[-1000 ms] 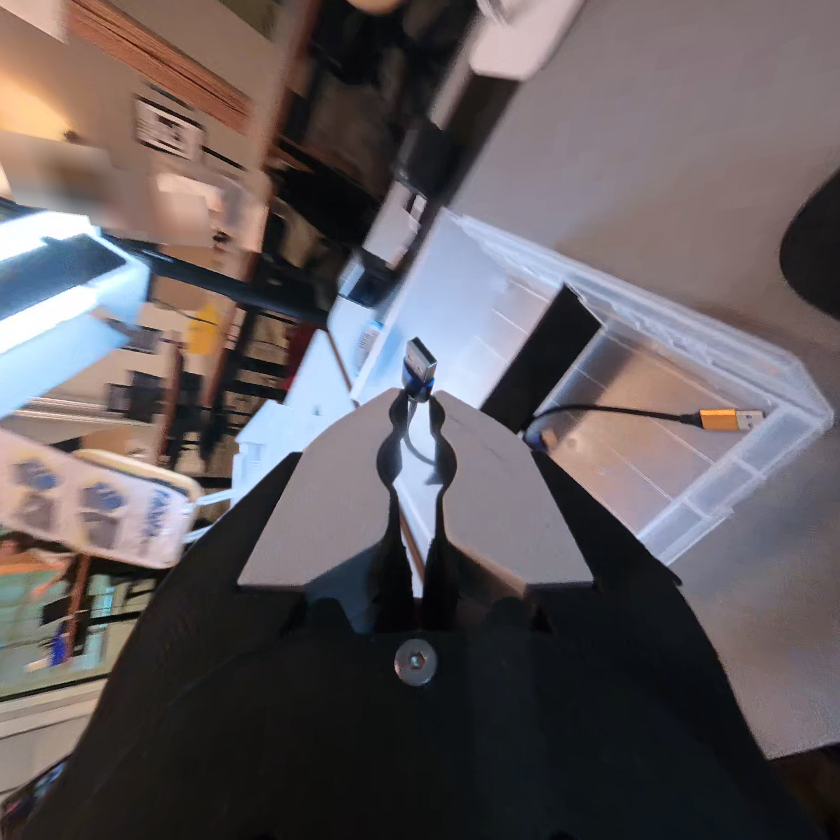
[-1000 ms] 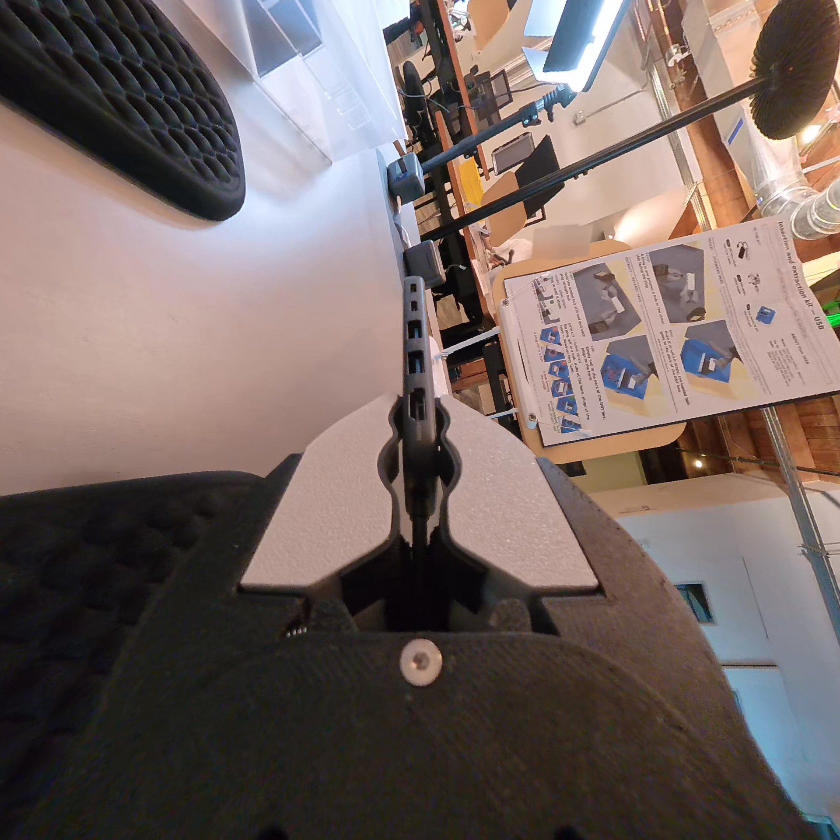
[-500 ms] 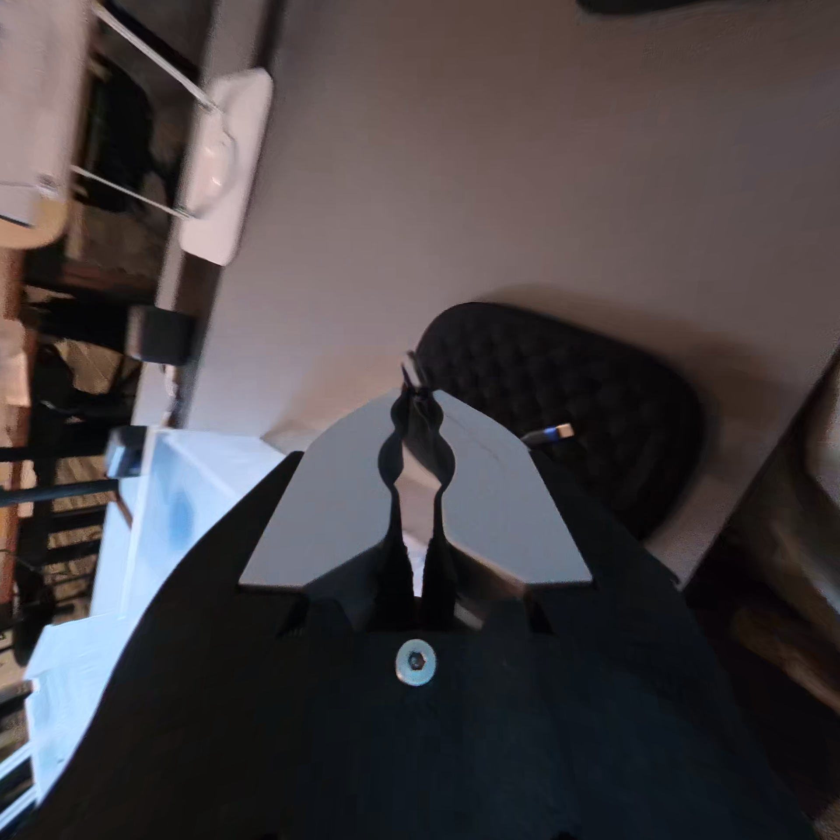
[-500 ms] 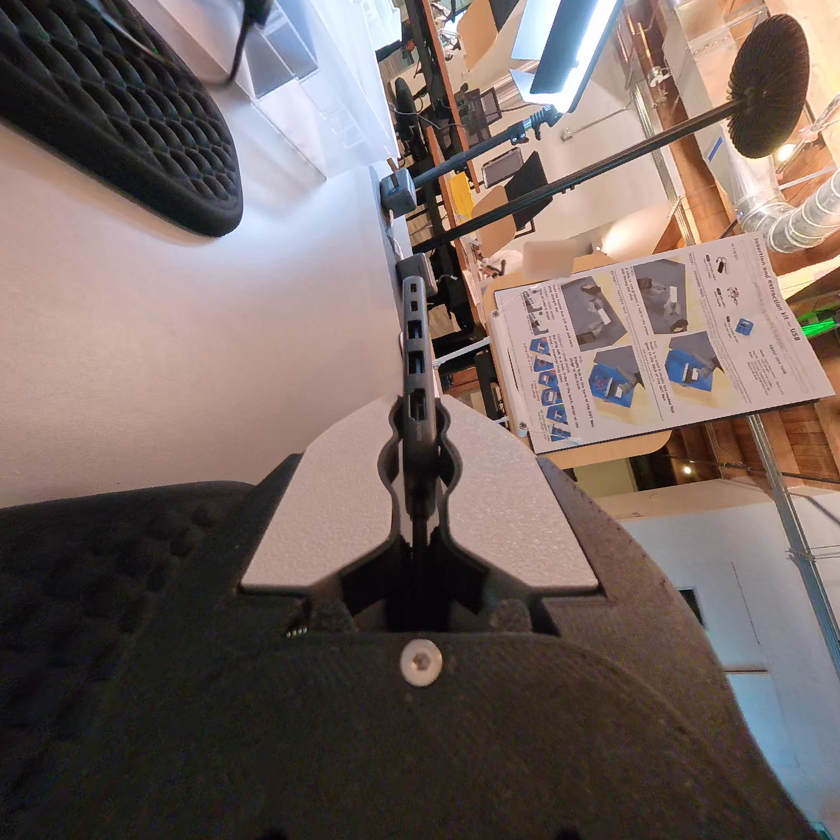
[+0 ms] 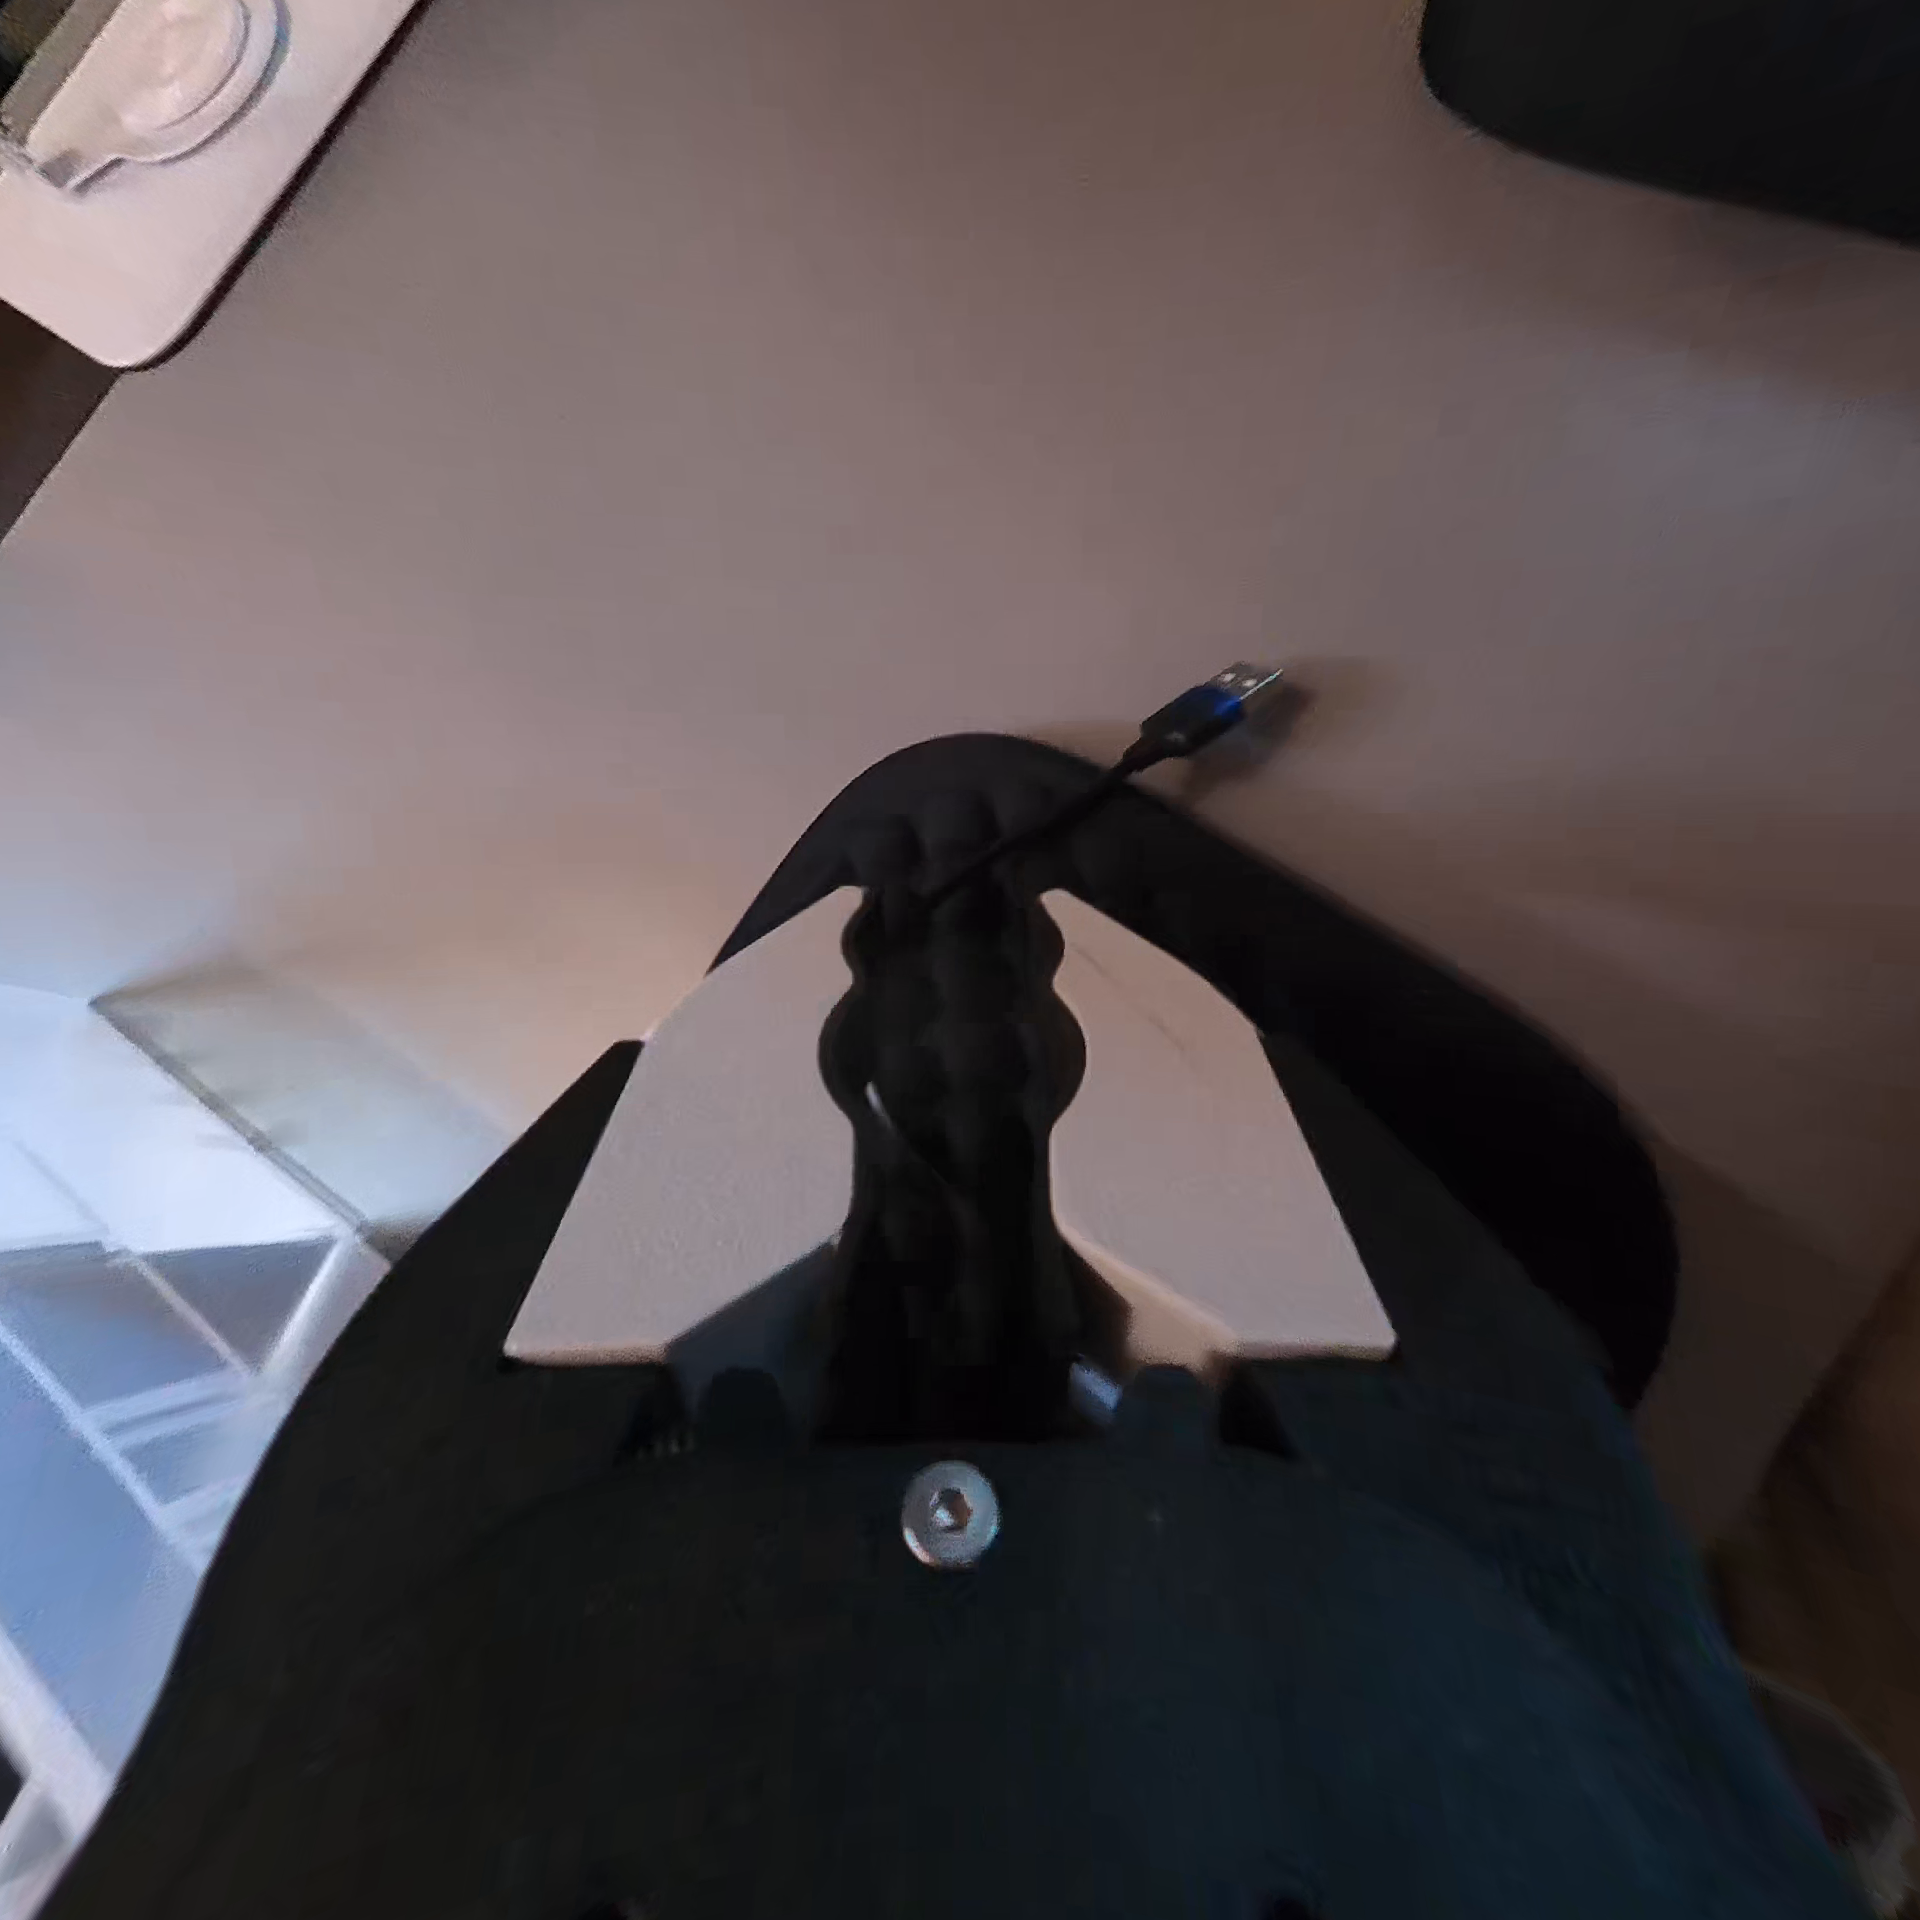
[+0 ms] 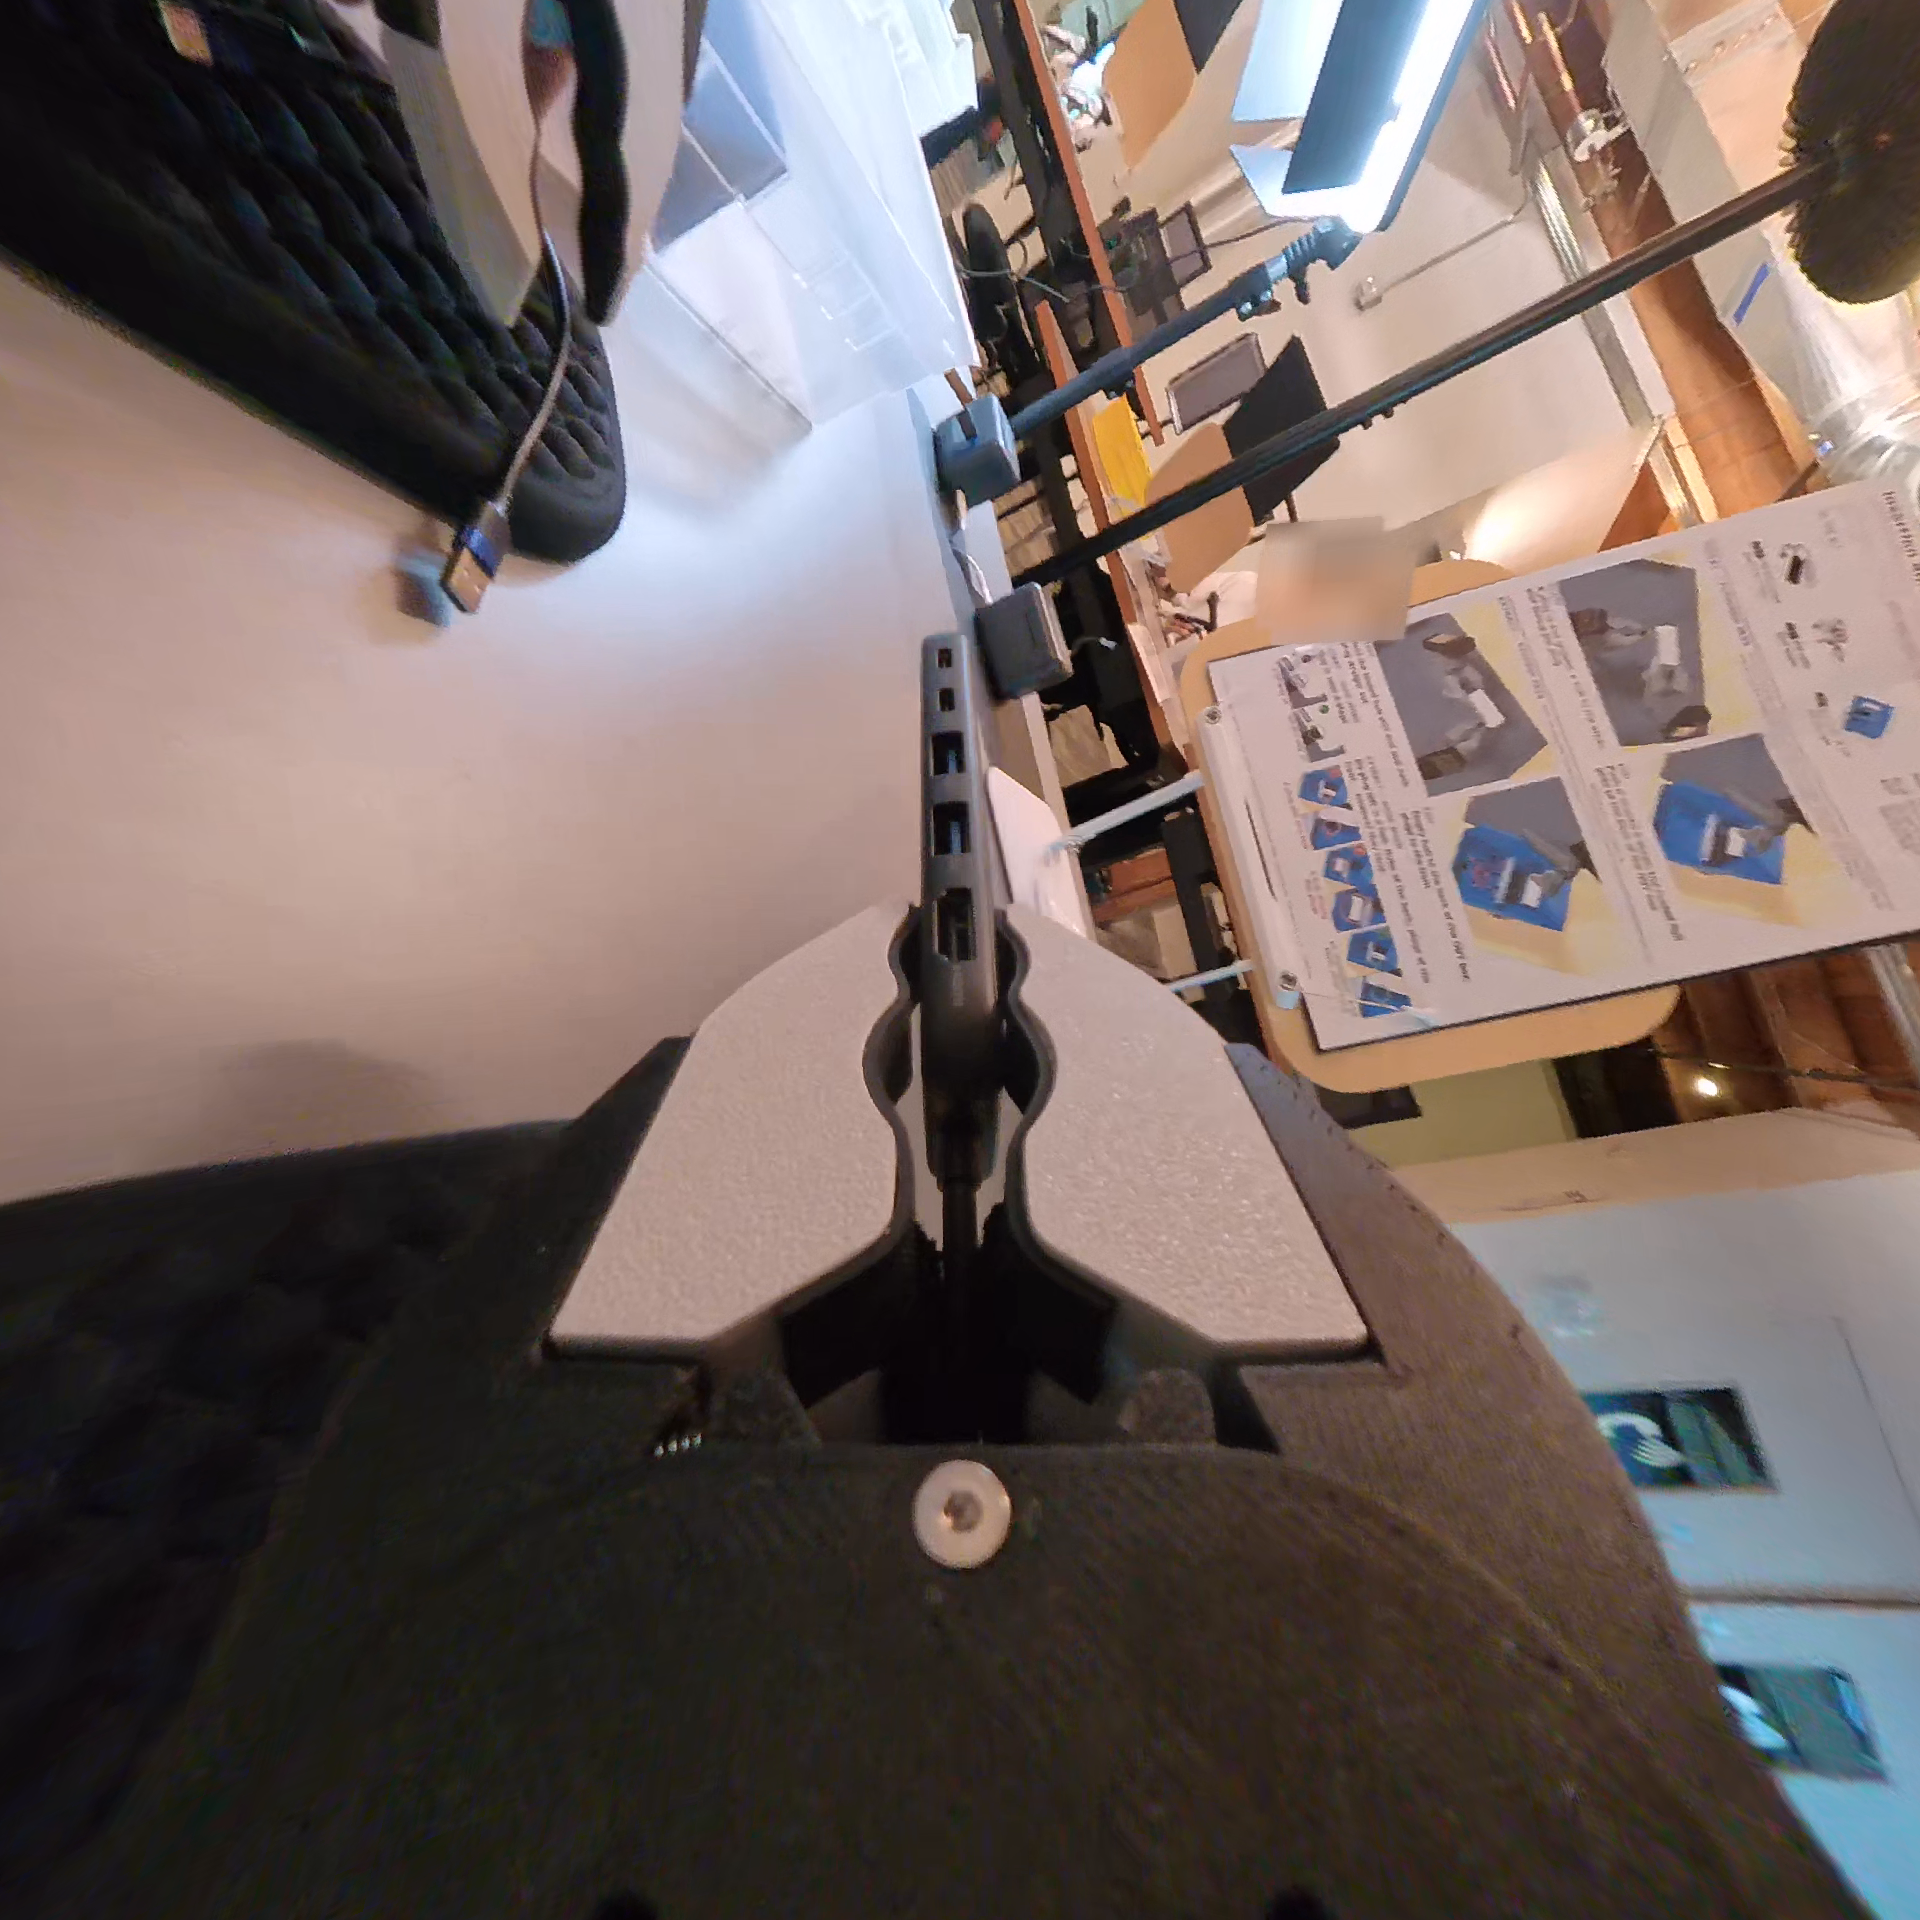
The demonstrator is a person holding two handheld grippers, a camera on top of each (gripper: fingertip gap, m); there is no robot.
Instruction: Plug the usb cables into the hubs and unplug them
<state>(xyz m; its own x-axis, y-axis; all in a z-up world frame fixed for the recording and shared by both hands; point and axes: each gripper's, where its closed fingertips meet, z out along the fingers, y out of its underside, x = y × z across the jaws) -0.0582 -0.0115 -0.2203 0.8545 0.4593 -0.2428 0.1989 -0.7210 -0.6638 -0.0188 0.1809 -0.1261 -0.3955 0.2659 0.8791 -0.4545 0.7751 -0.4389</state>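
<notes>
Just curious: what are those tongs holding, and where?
Right tongs clamp the grey hub at its cable end. Left tongs stand open; the USB cable merely runs between them.

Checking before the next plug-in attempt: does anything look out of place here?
Yes. The blue USB plug lies loose on the table just off the black mat, its cable trailing back across it, apart from the hub held in the right tongs.
</notes>
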